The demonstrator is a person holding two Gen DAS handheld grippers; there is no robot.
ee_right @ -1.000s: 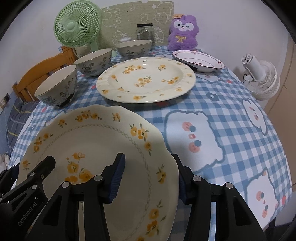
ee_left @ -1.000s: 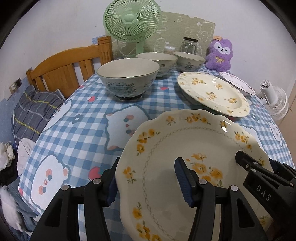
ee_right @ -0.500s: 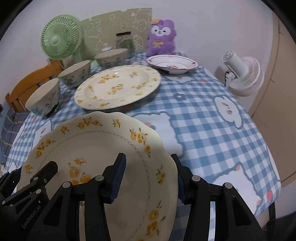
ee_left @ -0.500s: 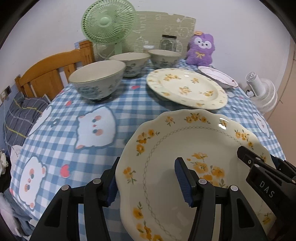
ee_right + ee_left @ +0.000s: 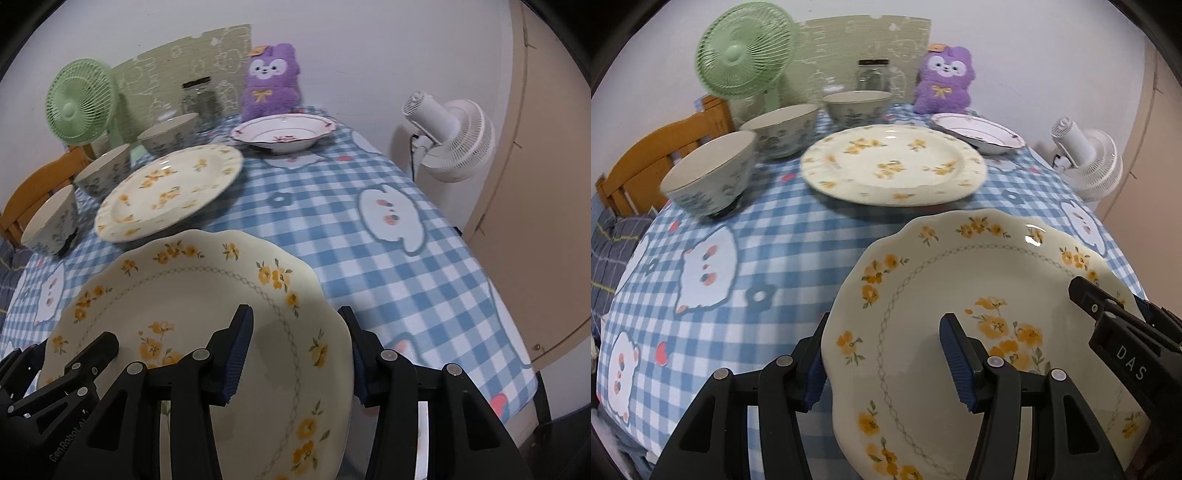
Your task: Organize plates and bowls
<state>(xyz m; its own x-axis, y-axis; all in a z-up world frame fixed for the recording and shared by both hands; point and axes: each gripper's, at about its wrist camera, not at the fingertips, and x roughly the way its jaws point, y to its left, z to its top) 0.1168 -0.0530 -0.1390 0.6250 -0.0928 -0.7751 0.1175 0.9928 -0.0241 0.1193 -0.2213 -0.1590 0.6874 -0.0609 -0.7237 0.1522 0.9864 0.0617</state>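
Both grippers hold one cream plate with yellow flowers above the table's near side. My left gripper is shut on its left rim. My right gripper is shut on its right rim. Each gripper shows at the plate's far side in the other view. A larger yellow-flower plate lies on the table beyond. Three blue-patterned bowls stand in a row on the left. A white dish with a red rim sits at the back right.
A blue checked cloth covers the table. At the back stand a green fan, a glass jar and a purple plush. A white fan stands off the right edge. A wooden chair is at the left.
Both grippers have carried the held plate to the right along the table. The bowls and the large plate now sit further left in both views.
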